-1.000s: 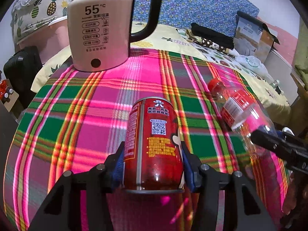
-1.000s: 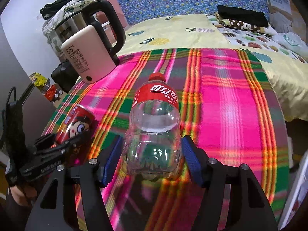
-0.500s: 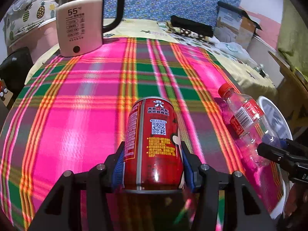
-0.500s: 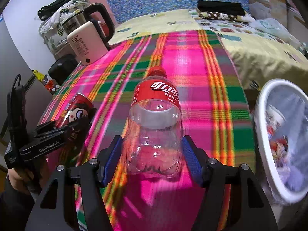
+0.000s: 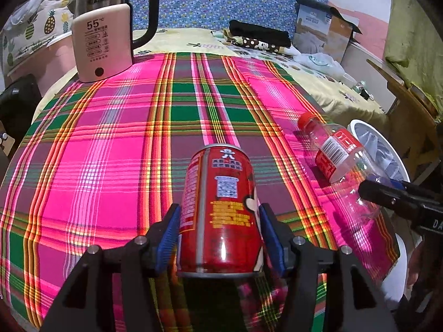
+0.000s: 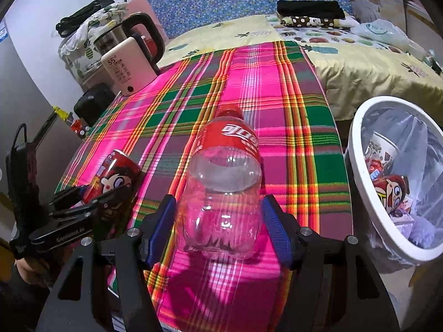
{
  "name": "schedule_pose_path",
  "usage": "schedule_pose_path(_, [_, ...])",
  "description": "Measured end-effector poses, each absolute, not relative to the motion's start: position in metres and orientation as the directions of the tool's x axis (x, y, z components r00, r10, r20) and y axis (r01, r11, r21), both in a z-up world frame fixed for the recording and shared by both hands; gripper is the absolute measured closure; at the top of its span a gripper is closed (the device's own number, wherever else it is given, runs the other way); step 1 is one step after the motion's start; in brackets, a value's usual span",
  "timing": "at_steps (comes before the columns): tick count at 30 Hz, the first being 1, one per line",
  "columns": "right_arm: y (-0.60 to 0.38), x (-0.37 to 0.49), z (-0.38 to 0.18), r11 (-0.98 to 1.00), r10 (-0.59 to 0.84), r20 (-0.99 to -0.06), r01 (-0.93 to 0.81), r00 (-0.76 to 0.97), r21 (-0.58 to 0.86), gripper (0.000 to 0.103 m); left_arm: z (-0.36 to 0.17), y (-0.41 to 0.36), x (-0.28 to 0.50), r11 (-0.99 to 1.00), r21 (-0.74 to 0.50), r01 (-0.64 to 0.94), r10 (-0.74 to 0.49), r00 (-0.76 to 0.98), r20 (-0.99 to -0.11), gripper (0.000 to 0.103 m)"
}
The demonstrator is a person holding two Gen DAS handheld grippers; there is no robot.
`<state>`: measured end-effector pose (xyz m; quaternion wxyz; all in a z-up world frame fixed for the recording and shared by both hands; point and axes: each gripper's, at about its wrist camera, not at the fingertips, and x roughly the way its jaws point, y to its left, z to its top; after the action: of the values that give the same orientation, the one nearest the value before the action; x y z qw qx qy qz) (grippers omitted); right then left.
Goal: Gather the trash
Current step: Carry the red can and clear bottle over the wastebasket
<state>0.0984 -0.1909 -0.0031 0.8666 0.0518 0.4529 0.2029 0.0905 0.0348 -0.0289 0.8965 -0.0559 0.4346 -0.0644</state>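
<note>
My left gripper is shut on a red drink can, held above the plaid tablecloth. My right gripper is shut on a clear plastic bottle with a red label and cap. The bottle also shows in the left wrist view, and the can in the right wrist view. A white trash bin with a plastic liner stands to the right of the table, holding a cup, a can and wrappers; its rim shows in the left wrist view.
A pink electric kettle reading 55 stands at the table's far left corner. Behind the table is a bed with a yellow fruit-print sheet, folded dark clothes and a cardboard box. A black bag sits left of the table.
Both grippers have drawn back toward the table's near right edge with the can and bottle still held. The trash bin has come closer in the right wrist view.
</note>
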Motion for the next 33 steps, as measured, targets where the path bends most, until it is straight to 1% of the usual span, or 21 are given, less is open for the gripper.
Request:
schedule_pose_path(5, [-0.190,0.104,-0.004,0.908,0.406,-0.759,-0.316,0.508,0.274,0.037,-0.033,0.034,0.087,0.987,-0.152,0.055,-0.154,0.607,-0.779,0.044])
schedule_pose_path(11, [-0.189,0.111,-0.009,0.917,0.388,-0.781,-0.288,0.490,0.274,0.037,-0.036,0.031,0.086,0.988,-0.148,0.049,-0.148,0.607,-0.781,0.044])
schedule_pose_path(13, [-0.190,0.112,-0.010,0.915,0.394,-0.786,-0.284,0.476,0.287,0.037,-0.036,0.030,0.086,0.990,-0.136,0.044,-0.134,0.610,-0.781,0.049])
schedule_pose_path(15, [-0.190,0.110,-0.011,0.912,0.401,-0.788,-0.286,0.466,0.295,0.039,-0.036,0.030,0.086,0.991,-0.130,0.044,-0.129,0.611,-0.781,0.049])
schedule_pose_path(20, [-0.192,0.102,-0.004,0.909,0.408,-0.770,-0.295,0.491,0.294,0.040,-0.034,0.027,0.085,0.990,-0.132,0.048,-0.134,0.611,-0.780,0.049])
schedule_pose_path(33, [-0.215,0.089,0.009,0.919,0.392,-0.732,-0.263,0.556,0.293,0.041,-0.019,0.000,0.086,0.988,-0.118,0.104,-0.157,0.629,-0.761,0.049])
